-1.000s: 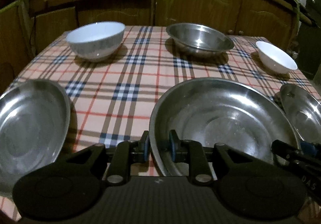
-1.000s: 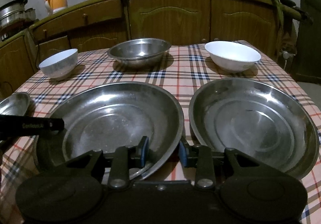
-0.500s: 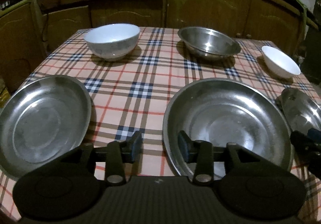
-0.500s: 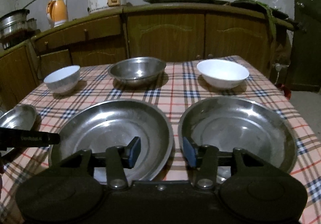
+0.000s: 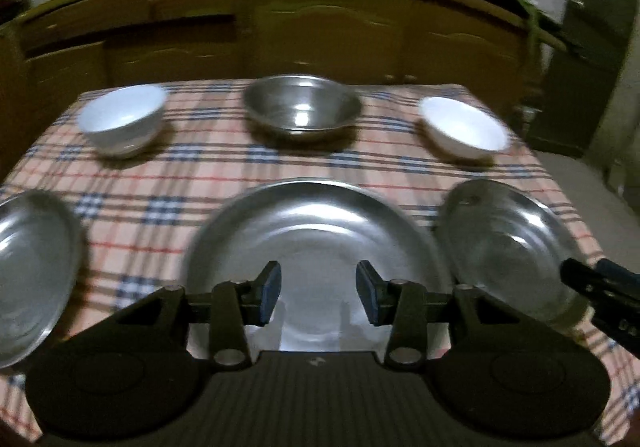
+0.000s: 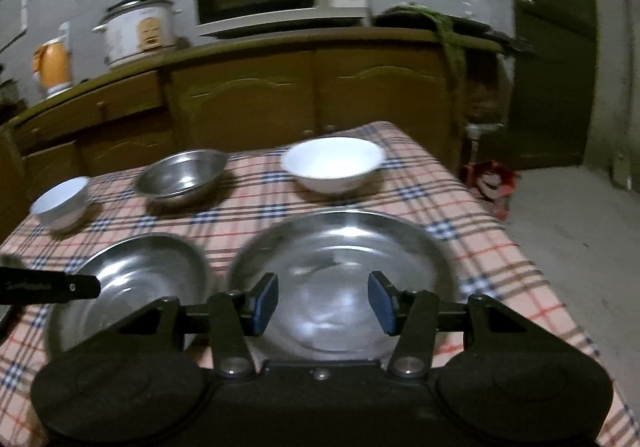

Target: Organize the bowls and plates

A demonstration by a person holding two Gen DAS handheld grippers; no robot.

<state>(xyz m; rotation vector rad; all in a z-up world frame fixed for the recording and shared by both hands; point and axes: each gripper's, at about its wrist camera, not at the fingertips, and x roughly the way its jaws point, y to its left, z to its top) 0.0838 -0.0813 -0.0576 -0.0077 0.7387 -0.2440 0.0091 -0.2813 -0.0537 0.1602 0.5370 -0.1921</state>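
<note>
While steel plates [image 5: 316, 231] lie flat on checked surface [image 5: 224, 167], lower frame: thin, stiff, slick, light; best pinched at raised rim. Left hand-held gripper [image 5: 318, 293] and right hand-held gripper [image 6: 322, 303] part open, just widened, nothing between jaws.

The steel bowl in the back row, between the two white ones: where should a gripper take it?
Pinch the near rim of the steel bowl, one finger inside, one outside, coming from the front over the middle steel plate. It sits upright and its thin flared rim looks like the only graspable edge.
</note>
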